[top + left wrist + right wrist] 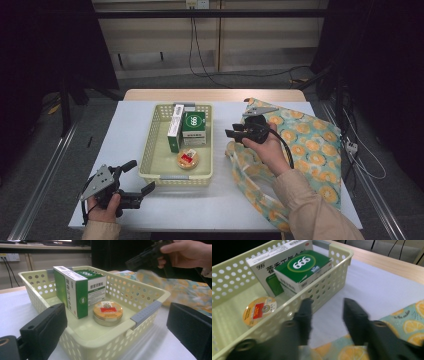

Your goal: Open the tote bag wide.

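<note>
The surface (125,150) in front of me is pale, white-grey on top, with a strip of bare light wood (215,94) showing along its far edge. A cream perforated plastic basket (150,145) with grey handle grips sits on it near the middle, a little towards the left, its near rim well back from the near edge. To the right lies a teal cloth bag printed with orange slices (310,145). It spreads from the far right corner down along the right edge to the near edge, and part of it hangs past the right edge. Bare surface separates the basket from the bag.
</note>
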`<move>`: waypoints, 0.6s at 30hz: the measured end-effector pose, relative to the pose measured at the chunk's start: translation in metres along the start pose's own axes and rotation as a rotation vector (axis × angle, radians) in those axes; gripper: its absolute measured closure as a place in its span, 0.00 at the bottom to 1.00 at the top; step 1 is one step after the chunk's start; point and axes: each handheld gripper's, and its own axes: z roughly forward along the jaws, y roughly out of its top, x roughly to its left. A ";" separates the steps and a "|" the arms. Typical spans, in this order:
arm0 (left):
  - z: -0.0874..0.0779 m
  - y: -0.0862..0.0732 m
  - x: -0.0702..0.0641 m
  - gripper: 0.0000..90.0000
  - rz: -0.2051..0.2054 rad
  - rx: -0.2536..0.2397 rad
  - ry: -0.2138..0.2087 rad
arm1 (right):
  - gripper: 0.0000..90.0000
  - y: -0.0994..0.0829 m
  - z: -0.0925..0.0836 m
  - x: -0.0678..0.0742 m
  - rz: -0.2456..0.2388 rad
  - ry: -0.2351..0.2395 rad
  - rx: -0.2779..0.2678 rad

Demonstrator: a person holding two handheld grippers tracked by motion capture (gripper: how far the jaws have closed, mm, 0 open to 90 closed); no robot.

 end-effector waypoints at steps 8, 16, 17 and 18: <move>0.001 0.001 -0.001 0.03 -0.003 -0.003 0.006 | 0.31 -0.034 -0.042 0.025 -0.107 0.050 0.098; 0.003 0.002 -0.003 0.03 0.008 0.001 0.007 | 0.25 -0.070 -0.083 0.046 -0.150 0.087 0.130; 0.003 0.002 -0.003 0.03 0.009 0.002 0.006 | 0.25 -0.075 -0.087 0.047 -0.148 0.095 0.127; 0.002 0.002 -0.003 0.03 0.009 0.002 0.007 | 0.26 -0.080 -0.091 0.048 -0.143 0.099 0.132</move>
